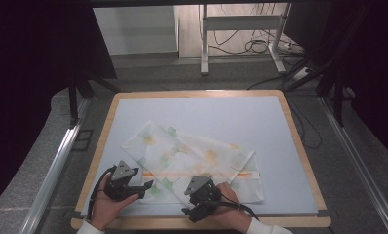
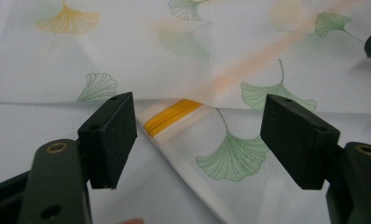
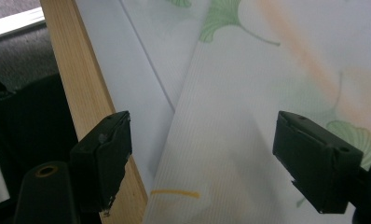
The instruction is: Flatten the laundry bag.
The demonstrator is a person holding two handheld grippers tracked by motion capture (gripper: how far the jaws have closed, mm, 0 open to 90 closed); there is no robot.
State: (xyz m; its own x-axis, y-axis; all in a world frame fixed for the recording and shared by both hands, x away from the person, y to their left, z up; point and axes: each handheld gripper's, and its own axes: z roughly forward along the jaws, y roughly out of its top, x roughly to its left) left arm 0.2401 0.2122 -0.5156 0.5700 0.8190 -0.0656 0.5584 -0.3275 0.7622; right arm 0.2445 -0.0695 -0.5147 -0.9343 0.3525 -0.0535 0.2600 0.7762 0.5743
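Two hand-held grippers at near edge of worktop (image 1: 289,122), wood-rimmed with pale blue mat. Left hand-held gripper (image 1: 145,186), jaws apart, empty, aimed at near left corner of thin white folded cloth with green and orange ginkgo-leaf print (image 1: 197,156); probably lining up to pinch yellow-striped hem (image 2: 172,115). Right hand-held gripper (image 1: 202,207), jaws apart, hovers over cloth's near edge, likely for second grip. Cloth lies flat at near centre, partly folded. No containers in sight.

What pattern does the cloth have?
White cloth with green and orange ginkgo leaves and an orange stripe; left gripper view.
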